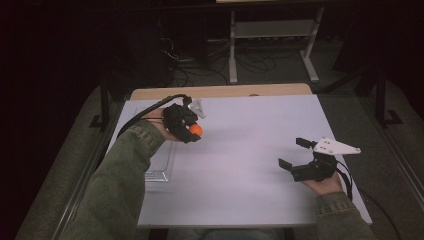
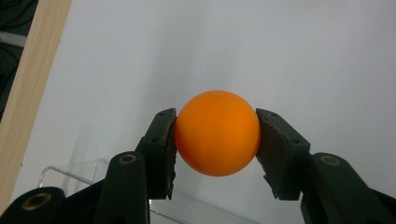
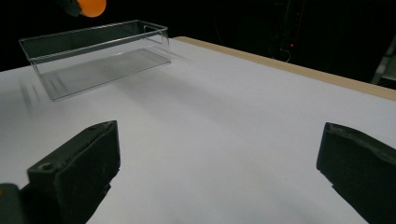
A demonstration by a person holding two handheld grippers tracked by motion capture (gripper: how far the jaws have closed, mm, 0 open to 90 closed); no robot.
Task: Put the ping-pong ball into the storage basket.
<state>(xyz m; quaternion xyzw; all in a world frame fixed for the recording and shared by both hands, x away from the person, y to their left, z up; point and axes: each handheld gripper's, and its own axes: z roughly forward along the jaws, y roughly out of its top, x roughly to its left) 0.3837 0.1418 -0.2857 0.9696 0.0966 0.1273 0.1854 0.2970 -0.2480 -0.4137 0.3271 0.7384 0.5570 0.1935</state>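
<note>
Ball (image 2: 218,133) | you're pinching it in your left gripper (image 1: 192,131) | bin (image 1: 161,165) is lying just below-left, nearer you | right gripper (image 1: 295,154) is idling open

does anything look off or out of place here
Nothing stands out. The left gripper holds the orange ball squarely between both pads, above the table. The clear bin sits upright and empty on the white table, undamaged as far as shows. The right gripper hangs open with nothing in it.
</note>
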